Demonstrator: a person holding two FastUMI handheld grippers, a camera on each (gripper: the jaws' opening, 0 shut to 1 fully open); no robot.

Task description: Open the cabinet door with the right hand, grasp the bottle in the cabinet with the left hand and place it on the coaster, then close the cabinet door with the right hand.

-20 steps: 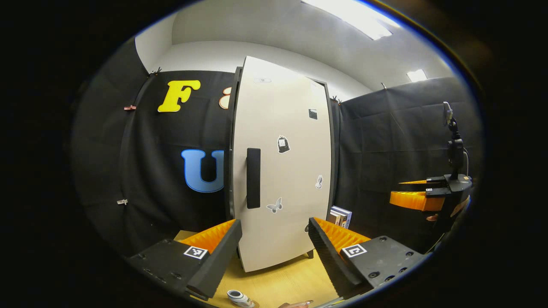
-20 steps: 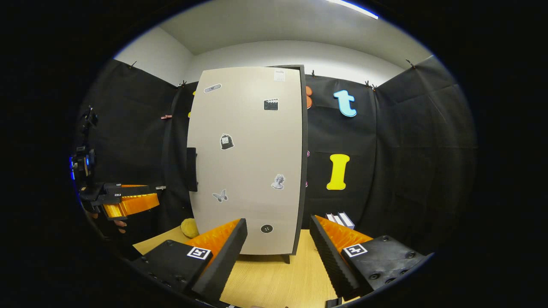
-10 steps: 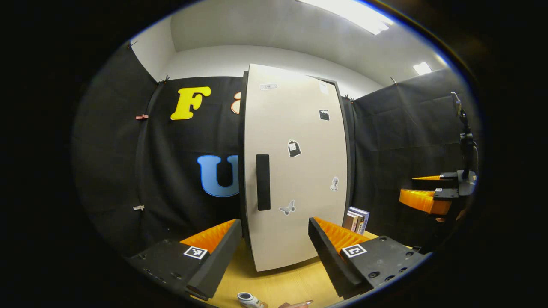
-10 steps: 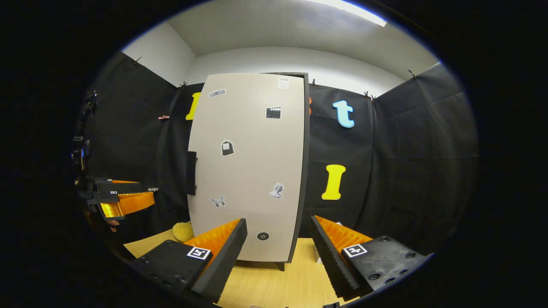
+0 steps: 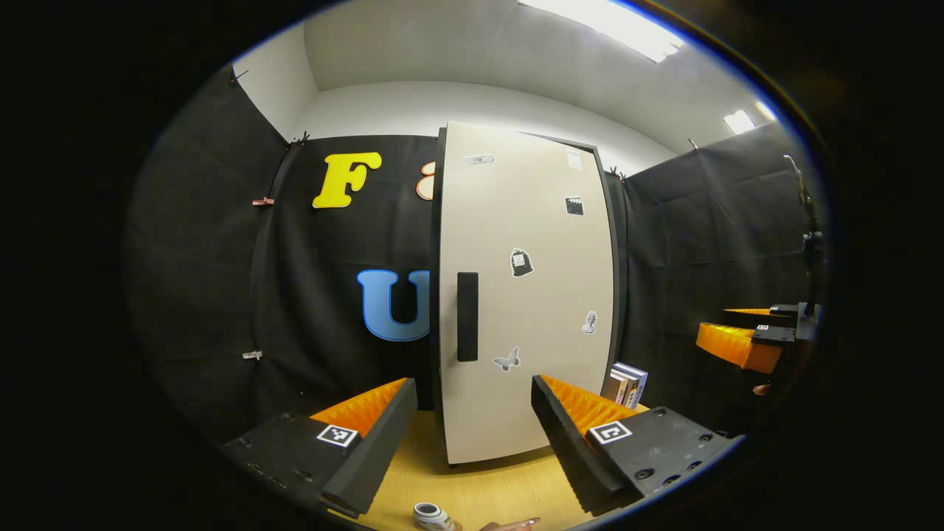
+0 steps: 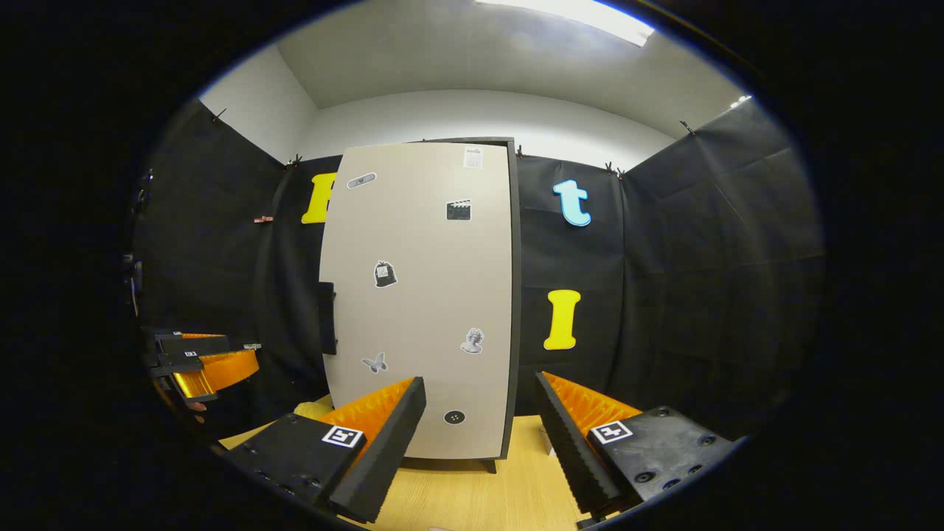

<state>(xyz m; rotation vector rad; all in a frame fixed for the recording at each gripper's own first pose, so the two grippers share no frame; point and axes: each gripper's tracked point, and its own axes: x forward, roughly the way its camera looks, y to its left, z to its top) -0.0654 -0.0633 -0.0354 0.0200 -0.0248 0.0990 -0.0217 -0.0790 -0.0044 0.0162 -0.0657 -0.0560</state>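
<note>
A tall cabinet stands on the wooden table, its beige door shut and dotted with small stickers. A black handle runs down the door's left edge. My left gripper is open in front of the door's lower part, some way off it. My right gripper is open too, facing the door's lower right; it also shows at the far right of the left gripper view. A white bottle top sits on the table at the bottom edge of the left gripper view.
Several books stand right of the cabinet. A yellow soft object lies on the table left of the cabinet. The other gripper, held by a hand, shows at the left of the right gripper view.
Both grippers have drawn back and shifted, so the cabinet sits slightly smaller and farther right in the left gripper view. The door has stayed shut and both grippers have stayed open.
</note>
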